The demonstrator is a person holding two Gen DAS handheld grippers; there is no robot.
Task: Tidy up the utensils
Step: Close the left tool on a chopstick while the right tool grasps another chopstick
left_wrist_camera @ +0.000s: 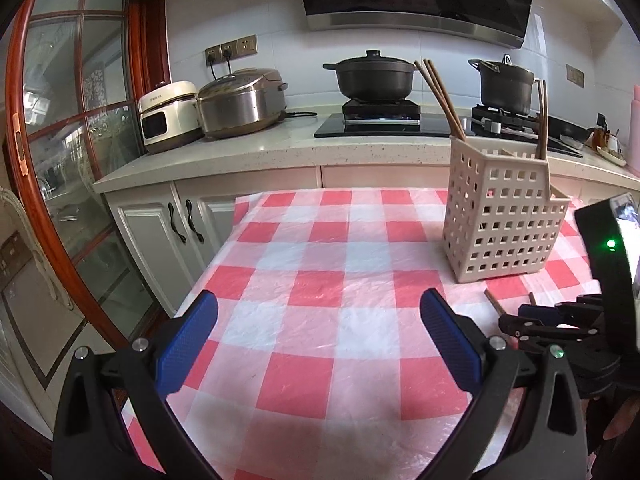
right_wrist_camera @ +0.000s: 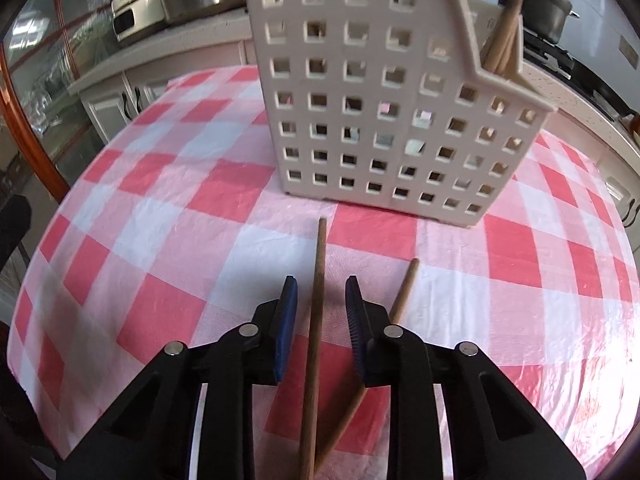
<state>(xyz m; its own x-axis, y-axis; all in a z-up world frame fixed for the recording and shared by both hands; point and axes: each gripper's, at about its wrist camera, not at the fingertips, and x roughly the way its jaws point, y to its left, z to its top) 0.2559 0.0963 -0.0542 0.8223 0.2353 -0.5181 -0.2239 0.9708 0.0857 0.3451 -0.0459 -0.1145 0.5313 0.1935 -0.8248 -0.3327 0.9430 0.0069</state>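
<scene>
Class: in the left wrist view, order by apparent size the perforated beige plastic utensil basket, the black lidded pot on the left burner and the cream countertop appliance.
1. Perforated beige plastic utensil basket, though it is nearest the camera.
2. Black lidded pot.
3. Cream countertop appliance; close to the pot, so unsure.

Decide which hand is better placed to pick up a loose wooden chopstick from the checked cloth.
Right. The right tool already straddles a brown wooden chopstick lying before the white perforated plastic holder, pads apart from it. The left tool gapes over bare red-and-white checked tablecloth.
</scene>
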